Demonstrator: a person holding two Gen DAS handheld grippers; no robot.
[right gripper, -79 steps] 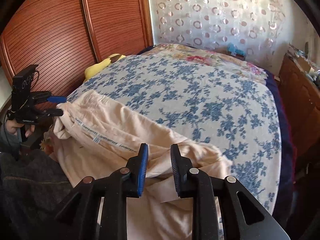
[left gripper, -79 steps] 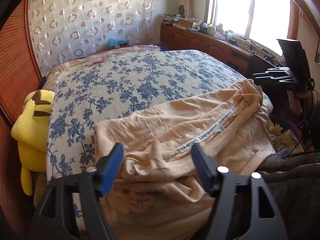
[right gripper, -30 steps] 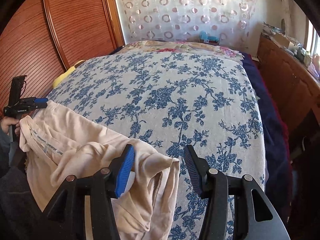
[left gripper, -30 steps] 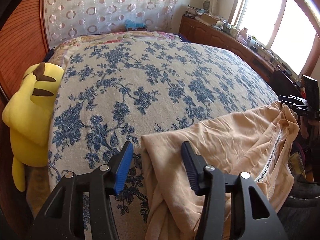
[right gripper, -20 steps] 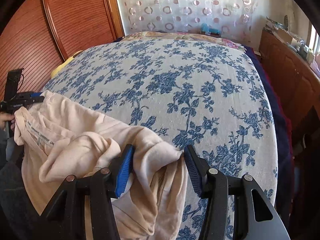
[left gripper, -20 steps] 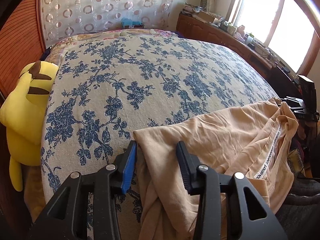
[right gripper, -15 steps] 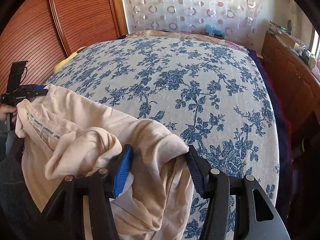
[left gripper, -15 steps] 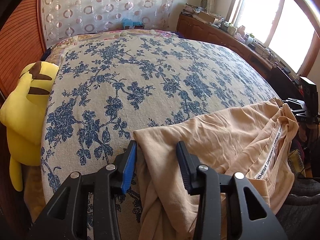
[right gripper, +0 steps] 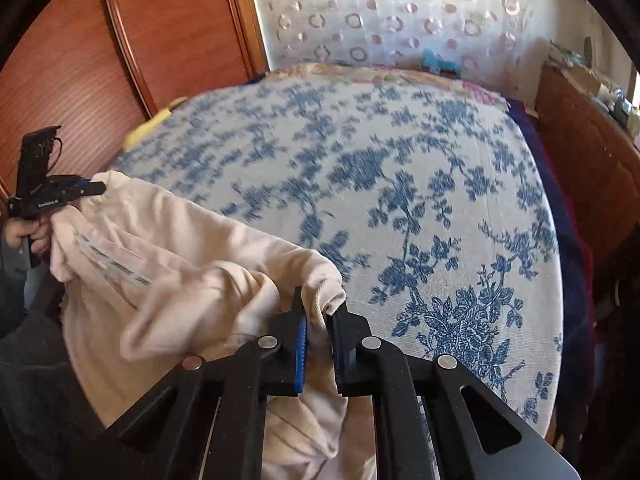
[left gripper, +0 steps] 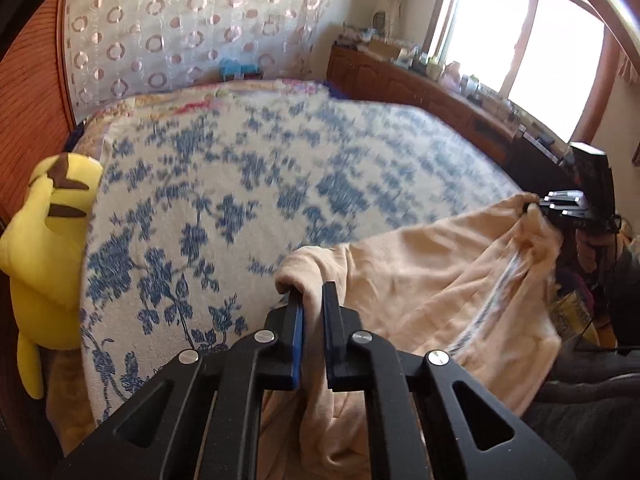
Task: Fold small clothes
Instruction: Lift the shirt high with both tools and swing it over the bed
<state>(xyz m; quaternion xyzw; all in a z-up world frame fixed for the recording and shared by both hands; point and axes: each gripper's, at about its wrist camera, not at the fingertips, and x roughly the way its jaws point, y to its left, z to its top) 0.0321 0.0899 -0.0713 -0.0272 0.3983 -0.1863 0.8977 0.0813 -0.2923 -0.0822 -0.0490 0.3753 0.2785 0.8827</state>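
Floral bedspread (left gripper: 224,184) under peach garment (left gripper: 420,276) at near edge. My left gripper (left gripper: 311,300) and right gripper (right gripper: 320,312) closing, cloth pinched between pads (opposite corners). Step: lift. Next: spread flat, likely.

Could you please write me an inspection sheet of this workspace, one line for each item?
Surface: bed with a blue floral cover, mostly bare.
Job's things: one beige garment at the near edge, bunched, hanging partly off the bed.
Clutter: yellow plush toy at the bed's side.
Grippers: left gripper closing on one corner of the garment; right gripper closing on the other corner; cloth sits between both pairs of pads.
Cables: thin dark cable beside the right gripper's unit.
Surroundings: patterned curtain, wooden cabinet with small items, bright window, wooden doors.
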